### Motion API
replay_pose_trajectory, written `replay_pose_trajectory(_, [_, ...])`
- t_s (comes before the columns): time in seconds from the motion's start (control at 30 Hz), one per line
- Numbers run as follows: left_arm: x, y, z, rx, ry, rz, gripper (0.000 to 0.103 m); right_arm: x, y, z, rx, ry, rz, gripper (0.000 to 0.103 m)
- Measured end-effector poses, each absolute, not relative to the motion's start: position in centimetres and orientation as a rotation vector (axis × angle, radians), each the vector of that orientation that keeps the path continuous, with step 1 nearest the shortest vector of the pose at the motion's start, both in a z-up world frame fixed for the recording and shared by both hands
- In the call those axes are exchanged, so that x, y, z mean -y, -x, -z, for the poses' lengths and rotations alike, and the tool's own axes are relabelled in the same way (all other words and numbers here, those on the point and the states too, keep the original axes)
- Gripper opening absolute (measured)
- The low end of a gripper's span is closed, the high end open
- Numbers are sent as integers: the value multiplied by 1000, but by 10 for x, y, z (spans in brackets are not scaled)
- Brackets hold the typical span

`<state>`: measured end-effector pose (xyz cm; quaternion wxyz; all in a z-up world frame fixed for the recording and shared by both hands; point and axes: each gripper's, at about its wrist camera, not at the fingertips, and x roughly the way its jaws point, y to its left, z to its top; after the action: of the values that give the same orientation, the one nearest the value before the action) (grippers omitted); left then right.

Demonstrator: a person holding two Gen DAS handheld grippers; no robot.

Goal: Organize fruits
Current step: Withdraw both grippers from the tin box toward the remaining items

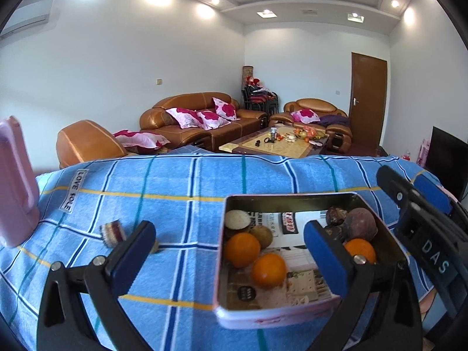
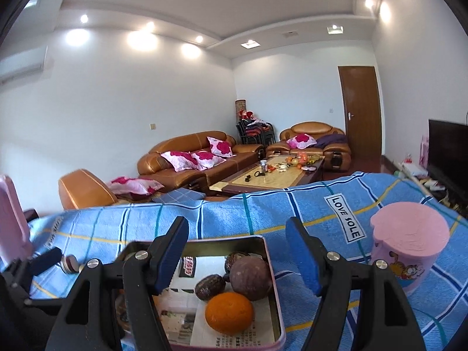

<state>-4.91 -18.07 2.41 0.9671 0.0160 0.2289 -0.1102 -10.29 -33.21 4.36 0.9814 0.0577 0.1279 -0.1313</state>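
**Fruit tin on the blue checked cloth: sorting nearly done, one small piece outstanding**

Container: a shallow rectangular metal tin (image 1: 295,201) with a pale pink outer wall and a printed paper lining is sitting on the blue checked cloth (image 1: 175,181), towards its near edge.

Contents, left end of the tin: two round orange citrus fruits (image 1: 242,249), a brownish-green kiwi-like fruit (image 1: 261,235) and a pale round-topped item are lying together. Right end: a large wrinkled purple-brown fruit (image 2: 251,278), a smaller dark shrivelled fruit (image 2: 210,291) and a third orange (image 2: 229,313) are clustering against the wall.

Loose: a small striped, cupcake-like piece (image 1: 112,232) is resting on the cloth, left of the tin and apart from it.

Bystanders: a pink lidded cartoon cup (image 2: 409,251) is standing near the cloth's right edge; a pink jug (image 1: 14,181) is standing at its left edge.

Grippers: the left gripper (image 1: 231,257) is hovering spread wide over the tin's left end, gripping nothing. The right gripper (image 2: 238,254) is likewise spread and unloaded over the tin's right end.

Step in hand, as judged: fruits are sitting grouped by kind. Next, the left gripper is probably needing to shift left and close gently on the striped piece.
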Motion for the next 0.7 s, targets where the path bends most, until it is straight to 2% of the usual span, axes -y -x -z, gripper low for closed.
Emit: replay_pose_trajectory(0.7, [155, 100, -24, -460, -12, 241, 103, 313, 188, -45, -289, -67, 279, 70])
